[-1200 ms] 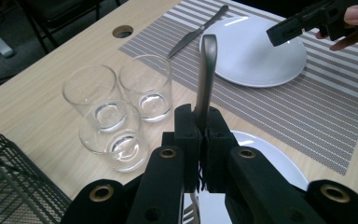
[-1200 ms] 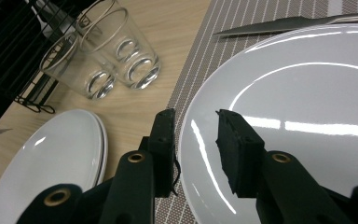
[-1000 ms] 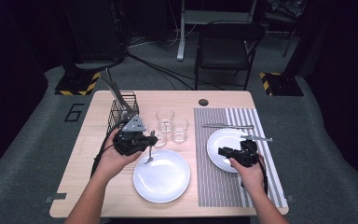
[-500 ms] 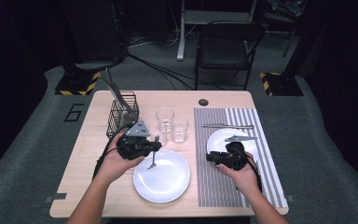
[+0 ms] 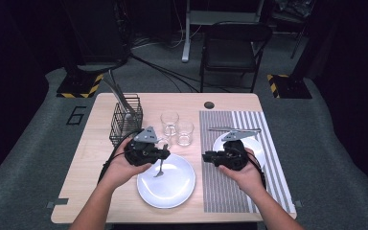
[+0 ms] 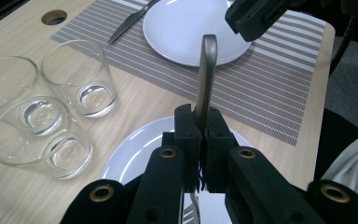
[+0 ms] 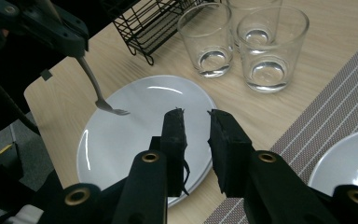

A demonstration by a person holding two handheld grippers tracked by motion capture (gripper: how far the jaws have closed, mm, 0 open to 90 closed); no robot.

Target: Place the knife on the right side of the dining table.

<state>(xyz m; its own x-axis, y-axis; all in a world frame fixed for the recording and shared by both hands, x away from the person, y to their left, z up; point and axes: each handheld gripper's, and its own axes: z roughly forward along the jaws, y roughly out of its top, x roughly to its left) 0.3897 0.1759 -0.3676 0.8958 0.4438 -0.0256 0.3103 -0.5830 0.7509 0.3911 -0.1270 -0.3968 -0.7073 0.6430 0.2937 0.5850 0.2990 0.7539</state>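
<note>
The table is pale wood, with a striped grey mat over its right part. Nearest the person sits a large white plate, bare on top. A smaller white plate lies on the mat, with a knife on the mat just beyond it.

Over the big plate's left edge the left gripper has its fingers pressed tight together on a fork. The fork is plain metal. In the left gripper view its handle sticks up past the fingertips, and in the high view its tines hang down over the plate; I cannot tell whether they touch it.

The right gripper is held over the mat near the big plate's right edge, pointing toward the fork. Its fingers stand a narrow gap apart and have just been closing, with nothing between them.

At the back left stands a black wire basket with long metal cutlery leaning out of its top. Beside it are three clear glasses, close together and with nothing in them.
</note>
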